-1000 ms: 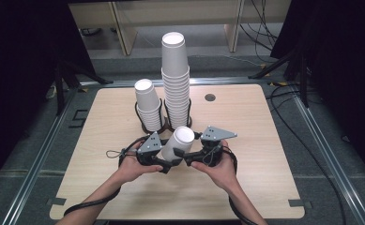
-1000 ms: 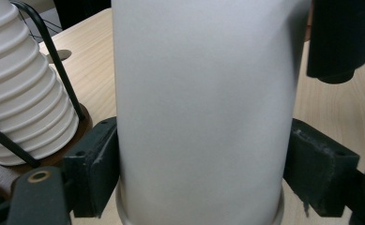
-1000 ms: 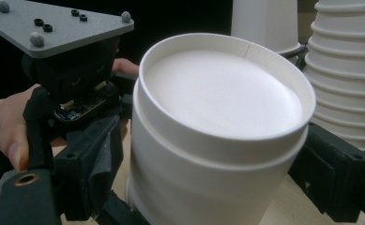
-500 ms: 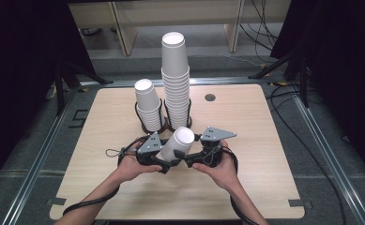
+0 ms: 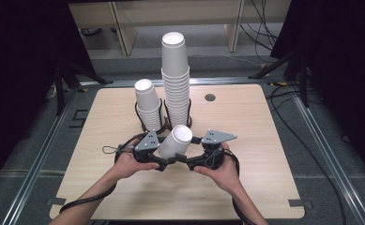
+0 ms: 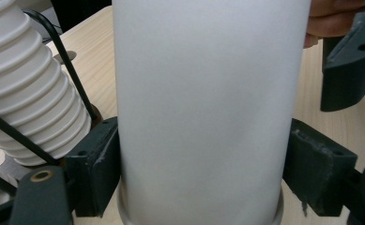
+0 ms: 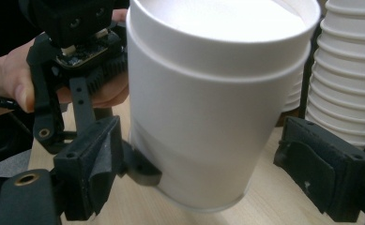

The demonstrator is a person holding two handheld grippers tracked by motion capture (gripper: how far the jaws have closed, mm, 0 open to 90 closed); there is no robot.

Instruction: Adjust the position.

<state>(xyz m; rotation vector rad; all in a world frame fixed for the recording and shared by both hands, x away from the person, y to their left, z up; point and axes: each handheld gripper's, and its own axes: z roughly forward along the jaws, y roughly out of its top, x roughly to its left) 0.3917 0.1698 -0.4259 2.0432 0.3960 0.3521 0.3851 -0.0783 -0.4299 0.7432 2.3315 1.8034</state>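
Left gripper (image 5: 163, 161) jaws have just been closing; they now clamp the paper cup (image 5: 175, 142) near its base. Cup sits tilted above the table's (image 5: 264, 154) near edge, mouth toward 1 o'clock. Right gripper (image 5: 189, 162) brackets it: left pad touching, right pad clear, so open. Cup looks empty. Wire holders at 12 o'clock carry a tall stack (image 5: 175, 79) and a short stack (image 5: 148, 104).

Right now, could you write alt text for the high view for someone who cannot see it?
A person's two hand-held grippers meet around a white paper cup near the table's front edge. Behind it stand a short cup stack and a tall cup stack.
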